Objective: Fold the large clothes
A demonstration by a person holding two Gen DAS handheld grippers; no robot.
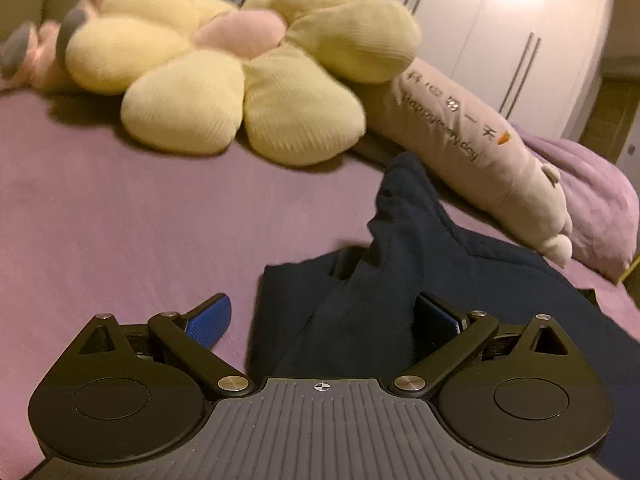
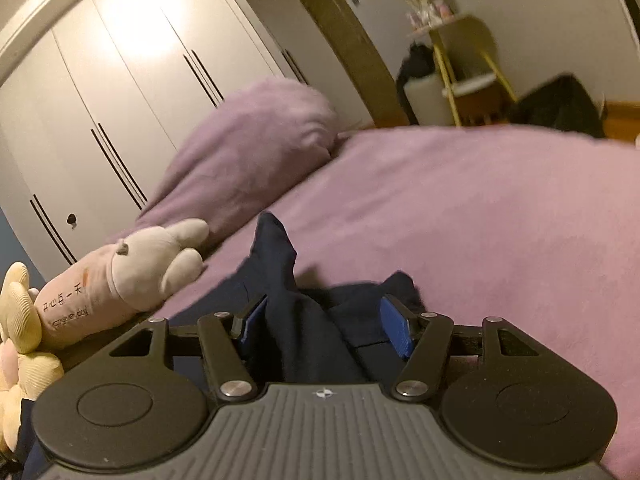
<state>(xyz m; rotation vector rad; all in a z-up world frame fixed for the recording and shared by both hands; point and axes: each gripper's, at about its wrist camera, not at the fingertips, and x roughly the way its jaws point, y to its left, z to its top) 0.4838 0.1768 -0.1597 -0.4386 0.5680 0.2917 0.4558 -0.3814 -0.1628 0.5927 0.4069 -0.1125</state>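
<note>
A dark navy garment (image 1: 420,264) lies crumpled on the purple bed sheet (image 1: 120,208). My left gripper (image 1: 324,316) is open, its blue-padded fingers spread wide; a raised fold of the garment lies between them and hides most of the right finger. In the right wrist view the same garment (image 2: 304,320) is bunched between the fingers of my right gripper (image 2: 326,320), which is open too, with cloth rising in a peak just ahead of it. Neither gripper pinches the cloth.
A yellow flower cushion (image 1: 248,64) and a long pink plush rabbit (image 1: 480,160) lie at the far side of the bed. A purple pillow (image 2: 248,152) sits by the white wardrobe (image 2: 120,80). A yellow-legged stool (image 2: 468,76) stands beyond the bed.
</note>
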